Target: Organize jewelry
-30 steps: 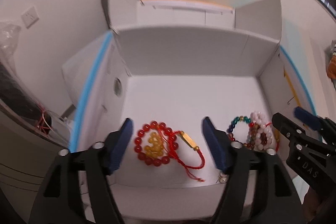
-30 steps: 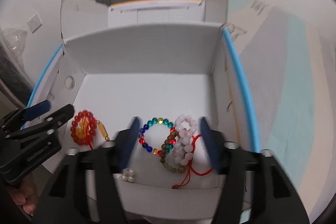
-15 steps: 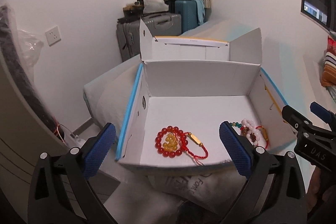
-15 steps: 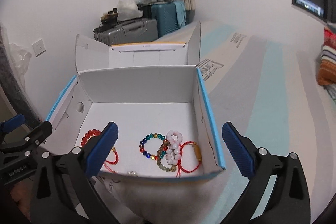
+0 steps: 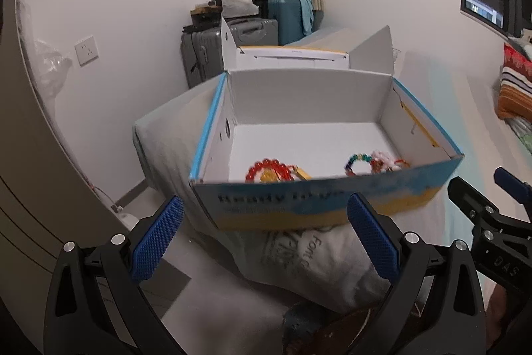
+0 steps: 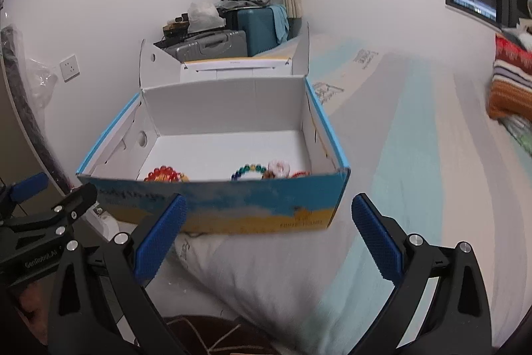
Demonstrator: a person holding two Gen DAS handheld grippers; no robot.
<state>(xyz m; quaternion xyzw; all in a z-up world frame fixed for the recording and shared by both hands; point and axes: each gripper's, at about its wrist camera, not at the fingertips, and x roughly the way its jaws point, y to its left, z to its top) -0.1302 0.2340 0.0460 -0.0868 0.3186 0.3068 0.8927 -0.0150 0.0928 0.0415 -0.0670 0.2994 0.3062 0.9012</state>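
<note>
Cardboard box (image 5: 319, 205) w/ bracelets (image 5: 271, 170) inside now sitting at 12 o'clock; both tongs, left (image 5: 266, 233) & right (image 6: 269, 235), backing out wide open, empty — sorting likely finishing.

Both tongs have pulled back and up, out of the white cardboard box w/ blue rim (image 5: 332, 202). 1 s ago the left tongs (image 5: 266, 232) sat closed-in around the red bead bracelet (image 5: 269, 168); now spread wide, outside, in front of the box's printed front wall. Right tongs (image 6: 271, 233), earlier flanking the multicolour bead bracelet (image 6: 249, 170) & pink bead bracelet (image 6: 278, 167), likewise wide apart and withdrawn. Near wall now hides the bracelets' lower halves.
</note>
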